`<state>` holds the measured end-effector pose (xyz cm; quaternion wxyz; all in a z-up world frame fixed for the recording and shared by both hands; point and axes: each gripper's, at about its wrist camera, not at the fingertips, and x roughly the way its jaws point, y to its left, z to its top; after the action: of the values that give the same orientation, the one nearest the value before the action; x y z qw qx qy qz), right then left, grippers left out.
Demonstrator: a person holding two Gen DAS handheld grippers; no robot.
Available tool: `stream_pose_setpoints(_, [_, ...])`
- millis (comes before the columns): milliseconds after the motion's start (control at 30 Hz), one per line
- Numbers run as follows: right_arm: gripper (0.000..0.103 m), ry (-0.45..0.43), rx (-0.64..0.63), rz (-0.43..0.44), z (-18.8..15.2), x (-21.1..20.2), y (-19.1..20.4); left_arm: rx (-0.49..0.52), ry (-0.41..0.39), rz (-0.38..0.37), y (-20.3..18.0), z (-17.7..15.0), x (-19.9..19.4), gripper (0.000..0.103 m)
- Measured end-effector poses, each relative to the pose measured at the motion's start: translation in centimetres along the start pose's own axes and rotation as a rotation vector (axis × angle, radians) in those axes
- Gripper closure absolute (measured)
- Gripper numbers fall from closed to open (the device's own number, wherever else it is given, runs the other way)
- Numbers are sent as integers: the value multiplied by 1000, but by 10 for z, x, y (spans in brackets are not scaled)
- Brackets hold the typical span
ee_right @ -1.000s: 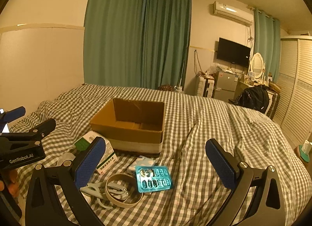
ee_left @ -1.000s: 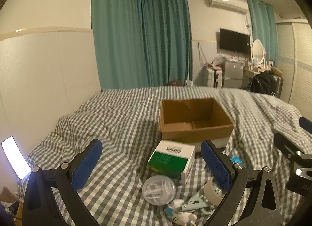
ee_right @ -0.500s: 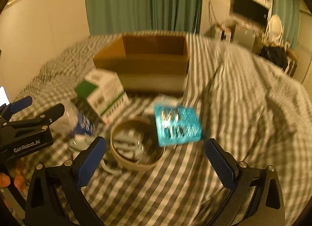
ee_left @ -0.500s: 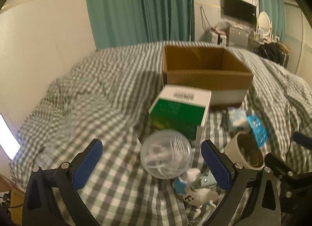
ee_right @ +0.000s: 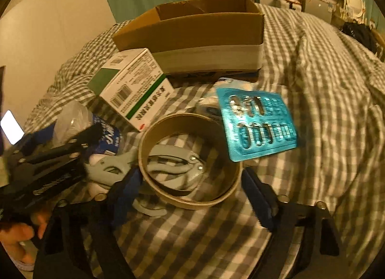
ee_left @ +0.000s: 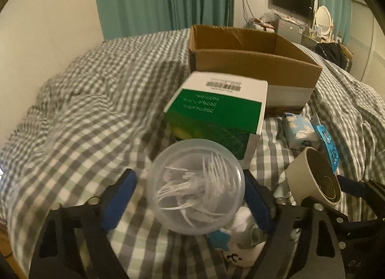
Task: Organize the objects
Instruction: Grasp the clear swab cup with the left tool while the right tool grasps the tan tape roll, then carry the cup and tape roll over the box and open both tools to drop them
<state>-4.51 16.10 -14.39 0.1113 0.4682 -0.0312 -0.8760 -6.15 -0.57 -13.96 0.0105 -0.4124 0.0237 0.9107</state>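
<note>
My left gripper (ee_left: 189, 199) is open, one blue finger on each side of a clear round tub of white picks (ee_left: 197, 190); contact cannot be told. Behind the tub stands a green-and-white carton (ee_left: 216, 110), and beyond it an open cardboard box (ee_left: 252, 62). My right gripper (ee_right: 192, 193) is open around a brown tape roll (ee_right: 228, 182), which lies over grey scissors (ee_right: 173, 166). A teal blister pack (ee_right: 257, 122) leans on the roll's far rim. The carton (ee_right: 134, 86) and cardboard box (ee_right: 192, 28) lie further back. The left gripper (ee_right: 48, 158) shows at the left.
Everything rests on a checked bedspread (ee_left: 84, 115). A tissue pack (ee_left: 298, 132) lies right of the carton, and a white toy (ee_left: 235, 255) sits under the tub. A hand (ee_right: 19, 238) holds the left tool. A lit phone (ee_right: 10, 129) is at the bed's left edge.
Both grippers have dropped and moved forward toward the pile. The left now straddles the clear tub and the right straddles the tape roll. Both stay open.
</note>
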Motion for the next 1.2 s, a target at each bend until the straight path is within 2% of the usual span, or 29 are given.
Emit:
stream_pose_setpoints(67, [23, -10, -20, 1, -1, -3, 3, 2, 12, -25, -1, -1, 3, 34])
stream_pose_setpoints(333, [25, -66, -103, -14, -2, -30, 20, -14, -6, -26, 1, 0, -13, 37])
stream_pose_setpoints(633, [26, -186, -141, -33, 8, -86, 24, -26, -146, -51, 1, 20, -74, 38])
stream_pose_setpoints(767, [26, -270, -173, -49, 32, -110, 23, -6, -217, -58, -4, 41, -94, 38])
stream_pose_setpoints(933, [26, -352, -183, -69, 81, -131, 9, 24, -262, -77, -15, 78, -102, 38])
stream_pose_setpoints(1067, [26, -399, -181, -97, 122, -135, -5, 33, -296, -80, -23, 118, -96, 38])
stream_pose_setpoints(1200, [25, -431, -197, -109, 159, -127, -12, 15, -280, -104, -23, 156, -76, 38])
